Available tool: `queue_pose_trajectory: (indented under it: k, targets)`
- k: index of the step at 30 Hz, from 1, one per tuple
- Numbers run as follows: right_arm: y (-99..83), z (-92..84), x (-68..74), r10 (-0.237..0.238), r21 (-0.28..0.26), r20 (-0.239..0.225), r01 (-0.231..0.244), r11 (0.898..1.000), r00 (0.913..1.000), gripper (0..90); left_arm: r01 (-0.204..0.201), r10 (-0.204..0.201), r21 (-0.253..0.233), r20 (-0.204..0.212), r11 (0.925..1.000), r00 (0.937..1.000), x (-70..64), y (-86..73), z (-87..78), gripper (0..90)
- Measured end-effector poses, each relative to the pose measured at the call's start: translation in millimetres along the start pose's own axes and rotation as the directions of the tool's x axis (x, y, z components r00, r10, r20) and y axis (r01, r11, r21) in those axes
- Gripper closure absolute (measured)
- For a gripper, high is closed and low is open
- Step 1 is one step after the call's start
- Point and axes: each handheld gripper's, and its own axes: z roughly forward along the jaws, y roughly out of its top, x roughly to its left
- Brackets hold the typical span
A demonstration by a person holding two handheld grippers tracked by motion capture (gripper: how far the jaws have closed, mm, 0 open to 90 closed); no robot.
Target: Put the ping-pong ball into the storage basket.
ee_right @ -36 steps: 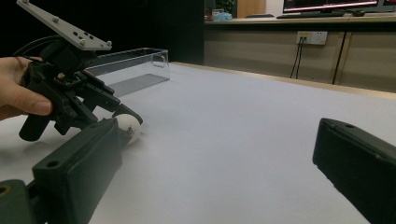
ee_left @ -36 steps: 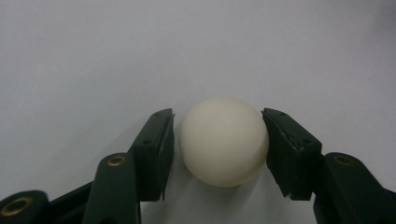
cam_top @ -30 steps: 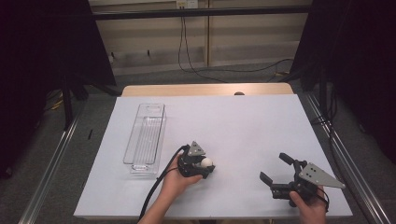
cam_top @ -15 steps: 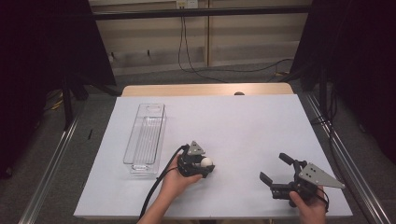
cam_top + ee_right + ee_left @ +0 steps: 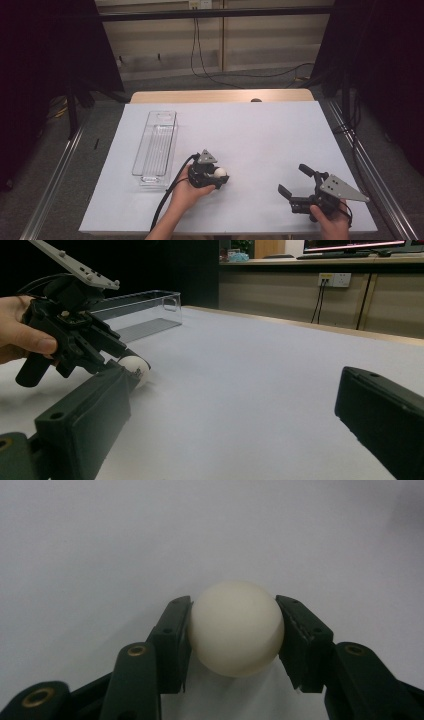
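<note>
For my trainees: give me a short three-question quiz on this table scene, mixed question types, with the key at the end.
1. True or false: the left gripper is shut on the white ball.
2. Are the right gripper's jaws open or shut?
3. The clear tray lies: A) left of the ball, B) right of it, C) under it.

Key: 1 true; 2 open, nothing between them; 3 A.
</note>
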Motion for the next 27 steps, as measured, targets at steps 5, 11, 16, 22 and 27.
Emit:
queue_pose_trajectory:
  k: [5, 11, 16, 22, 27]
  targets:
    - [0.1, -0.3, -0.1, 0.001, -0.001, 0.001, -0.001, 1.0, 1.0, 0.8, 0.002, -0.002, -0.004, 0.003, 1.0, 1.0, 1.2, 1.0, -2.2, 51.0]
    - [0.3, 0.0, 0.0, 0.003, -0.003, 0.002, -0.003, 1.0, 1.0, 0.8, 0.005, -0.004, 0.01, -0.007, 0.9999, 1.0, 2.5, 2.5, -5.1, 51.1]
    - [0.3, -0.7, -0.7, -0.007, -0.001, -0.006, 0.007, 1.0, 1.0, 0.8, 0.014, -0.014, -0.011, -0.009, 0.9998, 0.9999, 3.5, 3.5, -6.7, 51.1]
    - [0.3, -0.8, -1.0, -0.01, -0.001, -0.006, 0.01, 1.0, 0.9999, 0.8, 0.03, -0.03, -0.019, -0.015, 0.9994, 0.9994, 4.7, 4.5, -10.0, 51.1]
    - [0.4, -0.6, -0.5, -0.006, -0.001, -0.005, 0.006, 1.0, 1.0, 0.8, 0.039, -0.039, -0.011, -0.017, 0.9992, 0.9991, 5.5, 5.4, -12.8, 51.1]
